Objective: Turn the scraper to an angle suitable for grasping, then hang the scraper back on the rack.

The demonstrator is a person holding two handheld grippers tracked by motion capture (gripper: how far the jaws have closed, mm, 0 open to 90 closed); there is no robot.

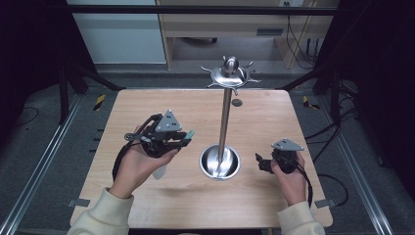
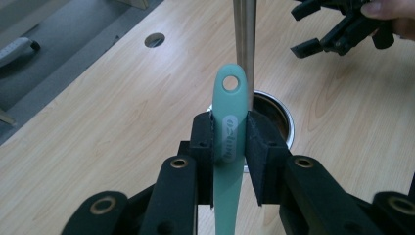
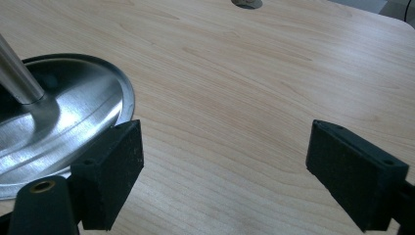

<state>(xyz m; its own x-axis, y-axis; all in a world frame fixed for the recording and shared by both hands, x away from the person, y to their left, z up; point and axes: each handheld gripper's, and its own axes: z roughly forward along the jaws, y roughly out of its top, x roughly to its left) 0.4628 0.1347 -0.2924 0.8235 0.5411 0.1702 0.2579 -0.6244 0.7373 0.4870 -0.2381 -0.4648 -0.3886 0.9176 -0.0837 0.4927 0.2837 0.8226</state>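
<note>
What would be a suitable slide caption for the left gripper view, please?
Left gripper shut on a teal utensil handle, facing the steel stand.

A metal stand [image 1: 224, 117] rises from its round base [image 1: 219, 162] at the table's [image 1: 147, 105] centre, nearer the front edge. The left gripper [image 1: 183, 138], left of the base, grips a utensil handle [image 2: 230, 132], possibly a spatula's; the right gripper [image 1: 261, 162] sits right, jaws apart.

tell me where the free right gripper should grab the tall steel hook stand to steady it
Grip the bare vertical steel pole at mid-height, coming in level from the stand's right, where the open right gripper already sits. The pole is slim, straight and upright, so wide jaws can close across it. The round dish base is too broad, and the hooked crown is awkward.
</note>
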